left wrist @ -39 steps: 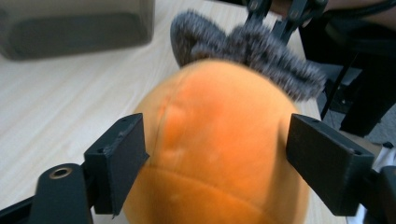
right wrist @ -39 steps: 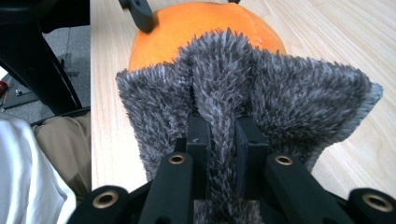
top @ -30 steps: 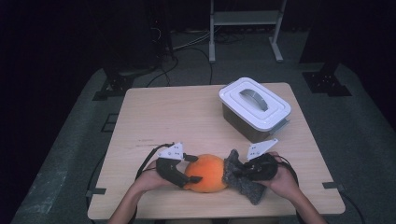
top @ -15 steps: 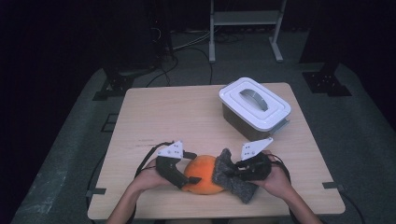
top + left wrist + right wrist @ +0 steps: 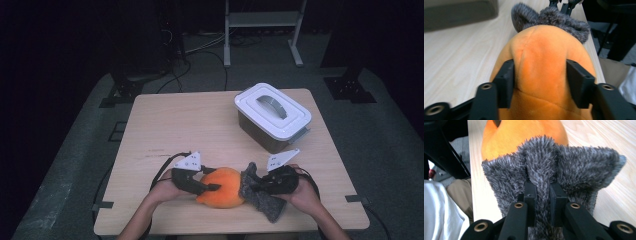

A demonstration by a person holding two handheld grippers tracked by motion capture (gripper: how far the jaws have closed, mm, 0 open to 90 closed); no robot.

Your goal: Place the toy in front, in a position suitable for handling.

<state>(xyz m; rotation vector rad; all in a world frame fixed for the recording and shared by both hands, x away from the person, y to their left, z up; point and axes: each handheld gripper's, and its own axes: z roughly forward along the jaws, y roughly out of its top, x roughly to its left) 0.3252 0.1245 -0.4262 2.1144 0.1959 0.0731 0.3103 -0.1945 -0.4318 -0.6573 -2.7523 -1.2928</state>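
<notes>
Left tongs (image 5: 537,82) level, closing on orange plush (image 5: 544,62); right tongs (image 5: 542,195) pinching grey fur (image 5: 549,170).

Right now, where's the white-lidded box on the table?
In the high view the white-lidded box sits toward the table's far right, well beyond the orange plush and apart from both grippers.

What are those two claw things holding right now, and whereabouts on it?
One plush toy. The left gripper, whose jaws have just been closing, squeezes the orange body from both sides; the right gripper pinches a fold of the grey furry part.
</notes>
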